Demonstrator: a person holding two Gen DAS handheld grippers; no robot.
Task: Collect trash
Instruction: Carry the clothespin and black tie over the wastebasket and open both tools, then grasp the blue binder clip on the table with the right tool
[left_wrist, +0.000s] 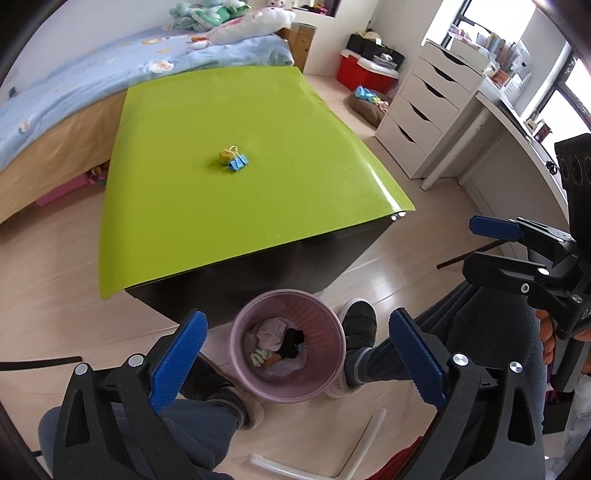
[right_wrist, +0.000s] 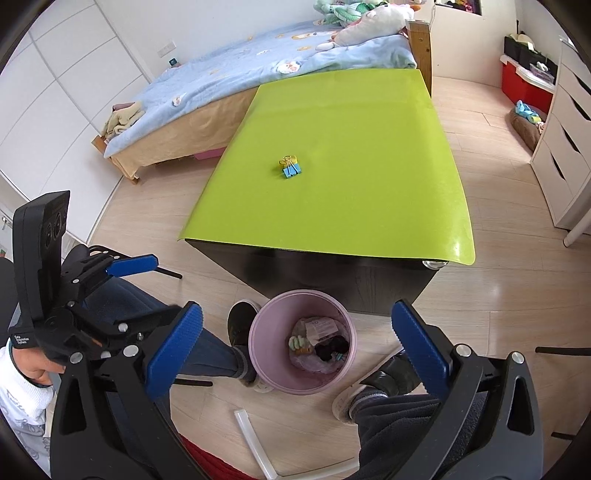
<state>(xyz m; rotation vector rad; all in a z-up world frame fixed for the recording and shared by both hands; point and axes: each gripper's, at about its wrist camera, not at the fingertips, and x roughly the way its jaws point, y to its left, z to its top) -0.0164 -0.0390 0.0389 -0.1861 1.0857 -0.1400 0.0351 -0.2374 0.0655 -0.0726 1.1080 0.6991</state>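
A pink waste bin (left_wrist: 241, 328) (right_wrist: 258, 334) stands on the floor before the table, between a person's feet. It holds crumpled paper (left_wrist: 272, 331) (right_wrist: 322, 326), a black scrap and a green and orange bit. My left gripper (left_wrist: 297, 330) hangs open above the bin with nothing between its blue pads. My right gripper (right_wrist: 297, 325) is open and empty over the bin too. Each gripper shows at the edge of the other's view (left_wrist: 484, 247) (right_wrist: 147, 291). On the green table top (left_wrist: 240, 214) (right_wrist: 362, 147) lie a blue binder clip (left_wrist: 238, 163) (right_wrist: 292, 170) and a small yellow thing (left_wrist: 224, 156) touching it.
A bed (left_wrist: 74, 92) (right_wrist: 229, 70) runs behind and left of the table. White drawers (left_wrist: 424, 110) and a red box (left_wrist: 360, 72) stand to the right. Slippered feet (left_wrist: 360, 321) (right_wrist: 240, 325) flank the bin. A white tube (right_wrist: 255, 443) lies on the floor near me.
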